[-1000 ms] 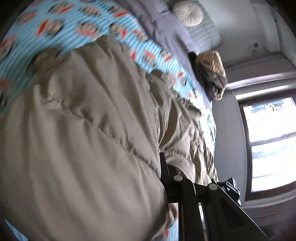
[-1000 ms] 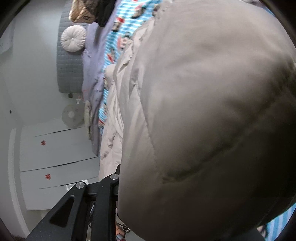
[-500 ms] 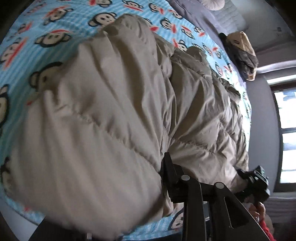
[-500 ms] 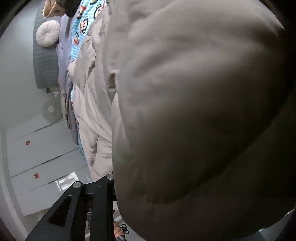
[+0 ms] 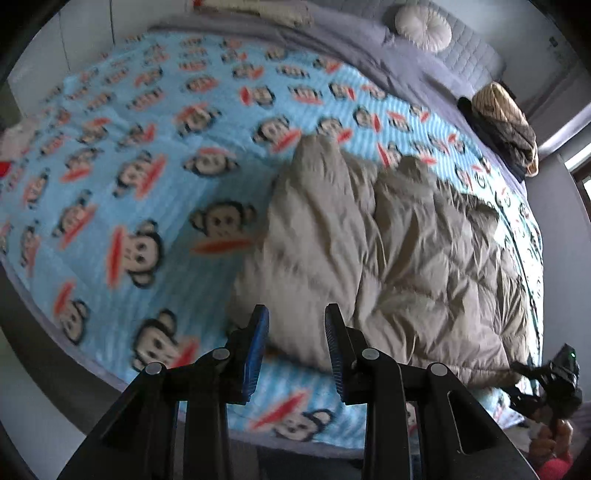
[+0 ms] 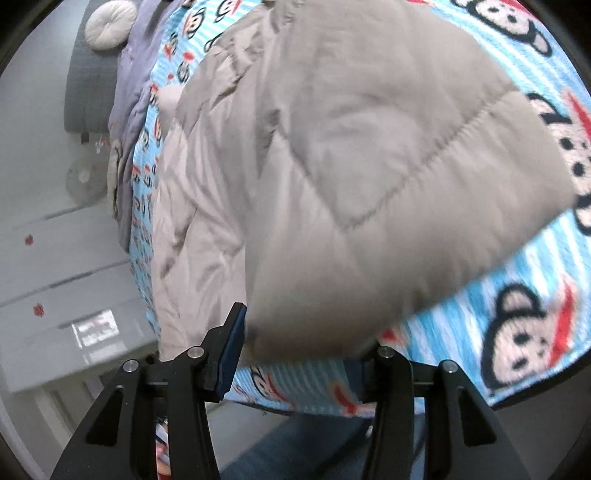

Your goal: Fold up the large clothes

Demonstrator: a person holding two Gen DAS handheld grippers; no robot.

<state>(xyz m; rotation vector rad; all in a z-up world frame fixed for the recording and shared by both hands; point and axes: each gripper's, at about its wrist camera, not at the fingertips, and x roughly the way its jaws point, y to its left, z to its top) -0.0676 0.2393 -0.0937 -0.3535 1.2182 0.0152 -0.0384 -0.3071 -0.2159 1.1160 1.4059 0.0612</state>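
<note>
Beige quilted coat (image 5: 388, 258) heaped on monkey-print blanket (image 5: 147, 166), left gripper (image 5: 295, 350) released, nothing between its pads, right gripper (image 6: 303, 354) opening, its right fingertip hidden behind coat's corner, prints blurred

The jacket (image 5: 391, 254) lies on the blanket (image 5: 155, 177), seemingly near the bed's front edge, cushion (image 5: 423, 29) behind.

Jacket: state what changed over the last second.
Left gripper let go of the jacket and backed away, jaws now empty. Right gripper is opening, with the jacket's edge between its pads. The jacket stays on the blanket.
</note>
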